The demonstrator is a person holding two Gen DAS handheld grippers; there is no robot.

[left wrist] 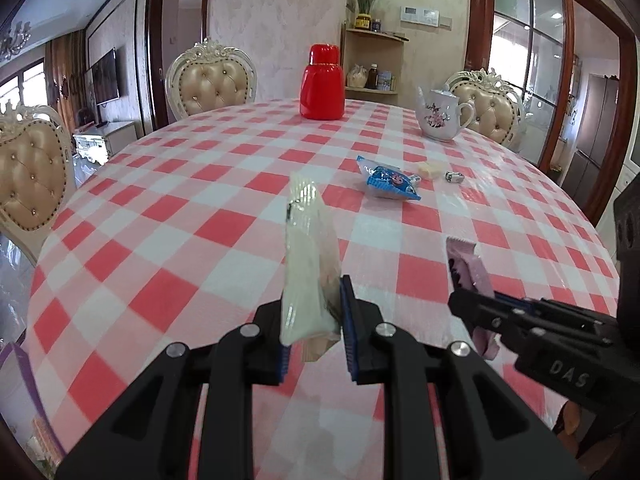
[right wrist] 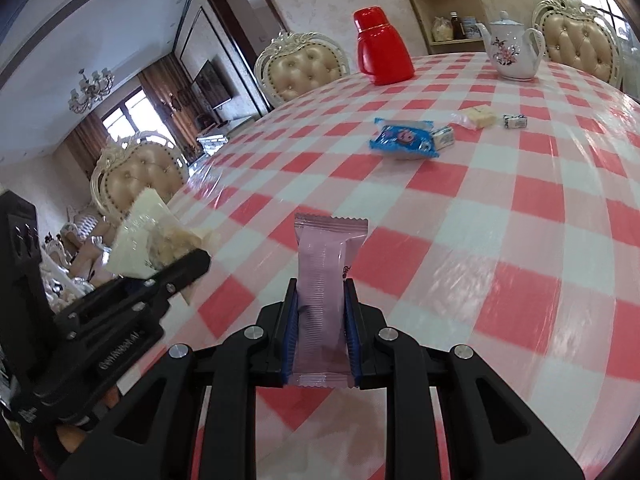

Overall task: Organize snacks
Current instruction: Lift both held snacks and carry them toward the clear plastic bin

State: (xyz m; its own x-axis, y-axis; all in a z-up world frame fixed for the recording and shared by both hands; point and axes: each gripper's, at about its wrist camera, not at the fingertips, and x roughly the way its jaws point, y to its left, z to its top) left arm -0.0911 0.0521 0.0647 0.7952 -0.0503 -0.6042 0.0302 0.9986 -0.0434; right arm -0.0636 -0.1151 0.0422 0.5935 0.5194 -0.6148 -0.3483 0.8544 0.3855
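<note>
Dining room, round table (left wrist: 192,184) under a red-and-white checked cloth, padded chairs (left wrist: 212,80) at the far rim.

Left gripper (left wrist: 314,328): fingers narrow, clamped on a pale cream snack packet (left wrist: 306,264) that stands upright between the blue pads (left wrist: 350,320), its top well above the fingertips.

Right gripper (right wrist: 320,344): fingers narrow, clamped on a pink snack packet (right wrist: 326,280), upright, crimped top edge clear of the pads. In the left wrist view this gripper sits just right of the left one, apart from it, not touching.

Ahead of both sets of fingers, well apart from them, loose snacks lie flat on the cloth: a blue packet (right wrist: 404,140), a small white wrapped piece (right wrist: 444,136) touching its right end, a pale yellow wafer packet (right wrist: 478,116) just beyond, and 1 small wrapped candy (right wrist: 514,121) furthest right.

Containers: a red flask (left wrist: 322,84), lid on, and a white flowered teapot (left wrist: 438,114), lid on, both near the far edge; contents of either cannot be told. A corner shelf (left wrist: 374,64) behind holds jars and bottles.

Open cloth stretches between the fingertips and the loose snacks, and wide to the left of the left fingers up to the table rim.
</note>
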